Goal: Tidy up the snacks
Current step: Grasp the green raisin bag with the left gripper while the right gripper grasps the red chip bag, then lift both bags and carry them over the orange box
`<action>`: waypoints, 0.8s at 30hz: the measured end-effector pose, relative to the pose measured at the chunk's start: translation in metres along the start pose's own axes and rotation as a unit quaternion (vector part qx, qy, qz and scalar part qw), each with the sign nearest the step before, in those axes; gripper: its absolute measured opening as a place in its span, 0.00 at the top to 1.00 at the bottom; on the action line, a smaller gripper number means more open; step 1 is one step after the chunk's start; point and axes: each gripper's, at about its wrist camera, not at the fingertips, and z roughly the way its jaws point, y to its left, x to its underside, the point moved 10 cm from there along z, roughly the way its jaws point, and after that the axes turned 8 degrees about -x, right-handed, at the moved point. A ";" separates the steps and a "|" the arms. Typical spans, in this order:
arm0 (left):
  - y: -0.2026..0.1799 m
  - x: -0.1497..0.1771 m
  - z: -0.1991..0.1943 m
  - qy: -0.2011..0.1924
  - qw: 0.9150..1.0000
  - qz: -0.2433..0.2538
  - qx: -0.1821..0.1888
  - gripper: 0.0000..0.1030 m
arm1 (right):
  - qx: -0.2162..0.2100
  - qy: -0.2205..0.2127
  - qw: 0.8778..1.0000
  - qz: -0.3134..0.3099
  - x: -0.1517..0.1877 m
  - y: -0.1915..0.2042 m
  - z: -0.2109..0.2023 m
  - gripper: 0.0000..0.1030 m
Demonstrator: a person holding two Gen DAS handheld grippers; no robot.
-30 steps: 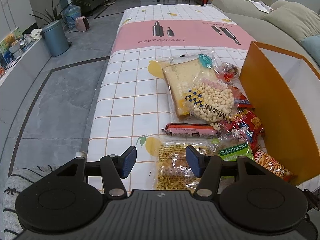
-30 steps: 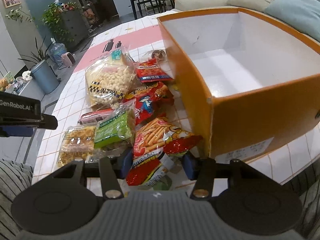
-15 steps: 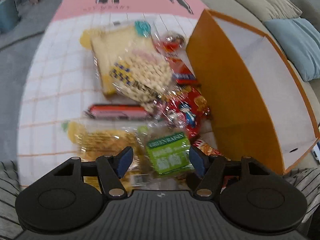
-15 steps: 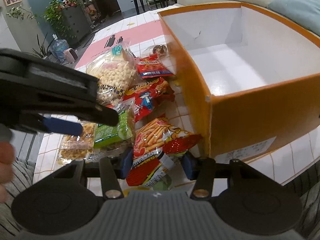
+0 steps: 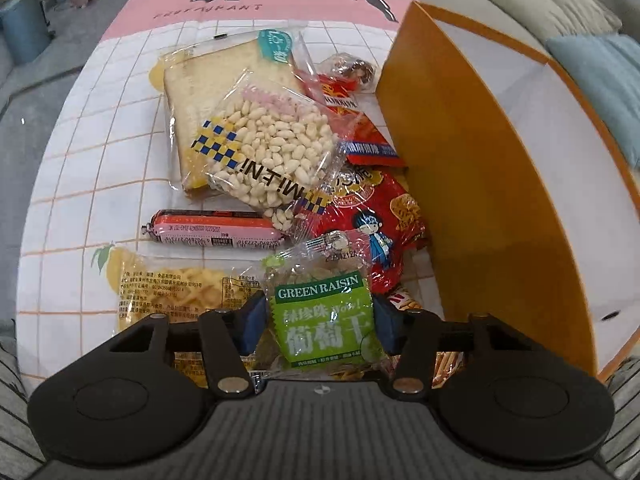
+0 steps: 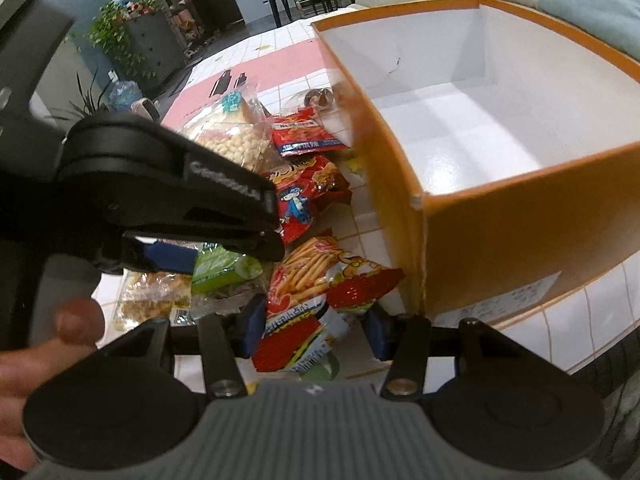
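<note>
A green raisin packet (image 5: 324,312) lies on top of the snack pile at the near edge of the table. My left gripper (image 5: 318,320) straddles it, jaws closing, and both blue pads touch its side edges. The right wrist view shows the same packet (image 6: 224,268) beside a left blue pad (image 6: 168,254). My right gripper (image 6: 314,330) is shut on a red fries packet (image 6: 312,280) that rests on the cloth beside the orange box (image 6: 500,216). The box (image 5: 460,168) is white inside with nothing in it.
Behind the raisins lie a puffed-grain bag (image 5: 272,148) on a wrapped bread slice (image 5: 224,92), a pink sausage (image 5: 212,232), a red cartoon bag (image 5: 376,216) and a yellow cracker packet (image 5: 176,288). A person's hand (image 6: 60,340) holds the left gripper. Sofa cushions lie beyond the box.
The left gripper swung right and down from over the yellow packet to the green raisin packet, and its jaws narrowed onto it. The right gripper and fries packet stayed put.
</note>
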 end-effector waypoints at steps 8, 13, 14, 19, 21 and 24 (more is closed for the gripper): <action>0.025 -0.007 -0.024 -0.011 0.995 -0.068 0.067 0.41 | -0.056 -0.029 0.998 0.021 -0.010 0.008 -0.013 0.53; 0.041 -0.008 -0.045 -0.041 0.990 -0.091 0.096 0.40 | -0.107 -0.044 0.993 0.016 -0.015 0.022 -0.024 0.54; 0.044 -0.008 -0.049 -0.046 0.989 -0.096 0.101 0.40 | -0.115 -0.046 0.992 0.015 -0.015 0.023 -0.025 0.55; 0.054 -0.012 -0.062 -0.064 0.983 -0.116 0.124 0.42 | -0.138 -0.048 0.989 0.023 -0.018 0.033 -0.028 0.55; 0.056 -0.014 -0.065 -0.069 0.981 -0.121 0.134 0.42 | -0.149 -0.051 0.987 0.033 -0.020 0.033 -0.029 0.55; 0.056 -0.014 -0.066 -0.066 0.978 -0.132 0.149 0.42 | -0.145 -0.065 0.987 0.017 -0.024 0.036 -0.035 0.55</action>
